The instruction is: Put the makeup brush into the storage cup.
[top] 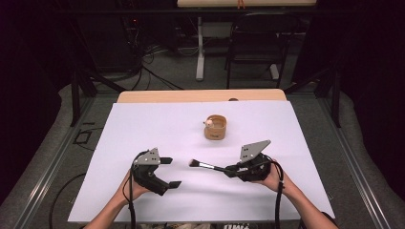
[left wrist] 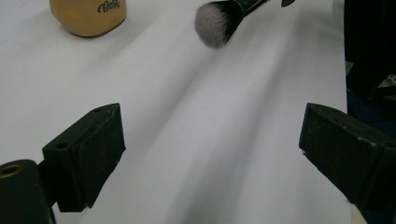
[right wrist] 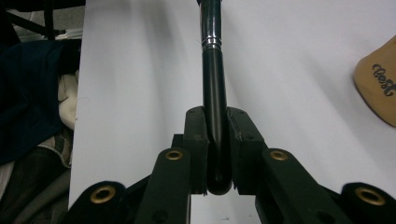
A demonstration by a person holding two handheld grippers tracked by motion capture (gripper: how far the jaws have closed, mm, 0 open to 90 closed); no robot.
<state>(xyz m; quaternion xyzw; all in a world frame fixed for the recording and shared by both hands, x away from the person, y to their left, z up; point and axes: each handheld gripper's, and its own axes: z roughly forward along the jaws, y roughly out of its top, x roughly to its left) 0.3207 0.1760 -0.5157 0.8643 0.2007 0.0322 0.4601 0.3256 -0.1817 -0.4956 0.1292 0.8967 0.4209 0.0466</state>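
A makeup brush (top: 206,166) with a black handle (right wrist: 214,84) and a pale bristle head (left wrist: 215,23) is held level above the white sheet. My right gripper (top: 232,171) is shut on the end of its handle, both pads pressed against it (right wrist: 215,149). My left gripper (top: 171,171) stands open at the front left, its jaws wide apart with nothing between them (left wrist: 212,144). The brush head points towards it. A tan round container (top: 215,127) with dark lettering (left wrist: 88,16) stands on the sheet beyond the brush (right wrist: 378,84).
The white sheet (top: 157,124) covers a wooden table (top: 200,96). A black chair (top: 260,38) and a white table leg (top: 199,47) stand on the floor behind. Cables trail from both grippers. Dark cloth (right wrist: 32,93) lies off the sheet's edge.
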